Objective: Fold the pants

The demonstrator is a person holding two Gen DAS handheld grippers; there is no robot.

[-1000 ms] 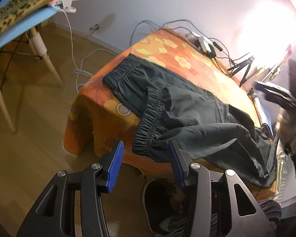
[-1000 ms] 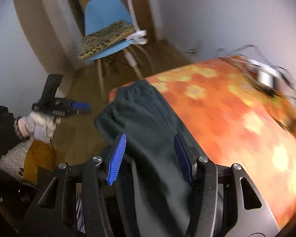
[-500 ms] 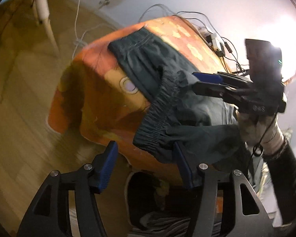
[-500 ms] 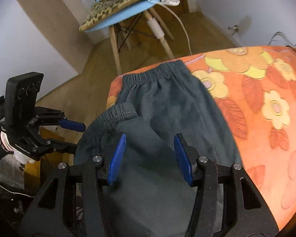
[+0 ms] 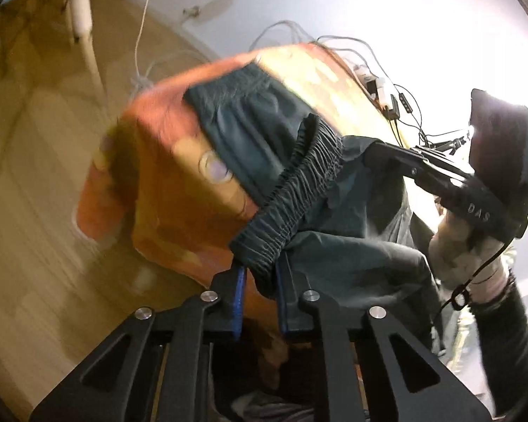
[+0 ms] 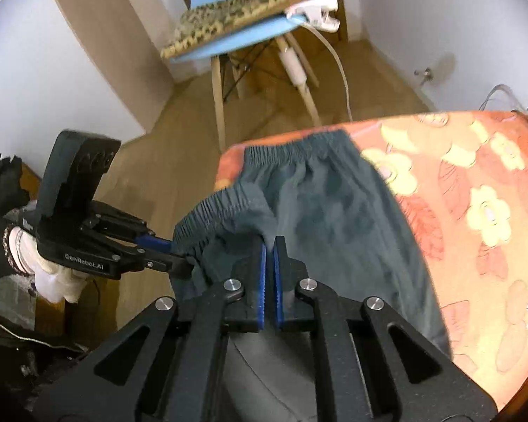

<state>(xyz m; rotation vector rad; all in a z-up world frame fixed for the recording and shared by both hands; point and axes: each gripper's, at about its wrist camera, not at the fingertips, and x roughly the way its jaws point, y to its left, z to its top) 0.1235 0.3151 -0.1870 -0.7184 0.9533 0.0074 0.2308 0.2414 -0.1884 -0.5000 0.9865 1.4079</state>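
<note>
Dark green pants (image 5: 250, 133) lie across a table under an orange flowered cloth (image 5: 172, 218), one elastic waistband (image 5: 299, 190) hanging off the near corner. My left gripper (image 5: 260, 281) is closing on the low end of that waistband, which sits squeezed between its blue pads. In the right wrist view the left gripper (image 6: 174, 249) pinches the waistband edge from the left. My right gripper (image 6: 271, 246) is shut on a fold of the pants (image 6: 334, 211) just behind the waistband; the left wrist view shows the right gripper (image 5: 373, 149) buried in the cloth.
A blue chair with a patterned cushion (image 6: 243, 28) and a white clip lamp (image 6: 316, 14) stands beyond the table on the wooden floor. Cables and a power strip (image 5: 380, 88) lie on the table's far side. A dark bag sits below the near corner.
Both grippers went from open to closed on the pants. The right hand came in and down to the waistband area; the left one dropped slightly onto the hanging waistband corner.
</note>
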